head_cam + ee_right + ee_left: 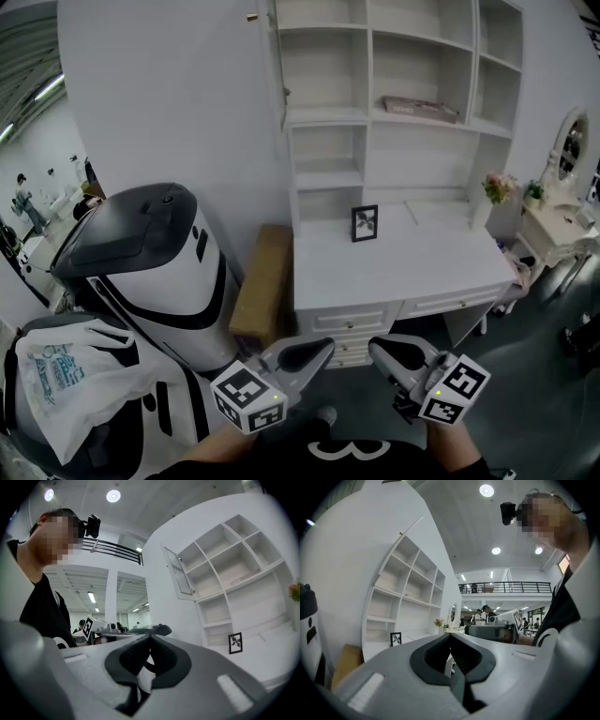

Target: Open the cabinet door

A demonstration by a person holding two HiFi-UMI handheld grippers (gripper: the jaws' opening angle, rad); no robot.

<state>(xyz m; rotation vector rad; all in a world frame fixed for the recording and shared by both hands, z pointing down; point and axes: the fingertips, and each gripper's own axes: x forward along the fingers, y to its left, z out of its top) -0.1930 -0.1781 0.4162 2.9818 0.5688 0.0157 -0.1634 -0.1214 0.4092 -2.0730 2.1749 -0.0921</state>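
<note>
White shelf unit (328, 117) over a white desk (412, 267), backed against a pale wall in an open hall.

- Cabinet door (179, 573): top left compartment of the shelf unit. It stands swung out from the frame, its small knob on the free edge. I judge the opening is done or nearly so.
- Left gripper (328, 345): jaws closed together, nothing between them. I hold it low by my body, pointing level, well apart from the door.
- Right gripper (374, 349): the same, pads meeting on nothing. Its tip is near the left one's, in front of the desk drawers.
- Why so, as I read it: both are down and empty because neither has any hold on the door. With the knob far above them, any further swing would need a long reach up.

Count:
- two grippers
- one cabinet door that I can make out
- one picture frame (364, 223), upright on the desk
- one bunch of pink flowers (497, 186) at the desk's right end
- one flat book (420, 109) on a shelf
- one white-and-black machine (159, 253) on the left, with one plastic bag (66, 384) in front of it
- one brown board (262, 286) between the machine and the desk
</note>
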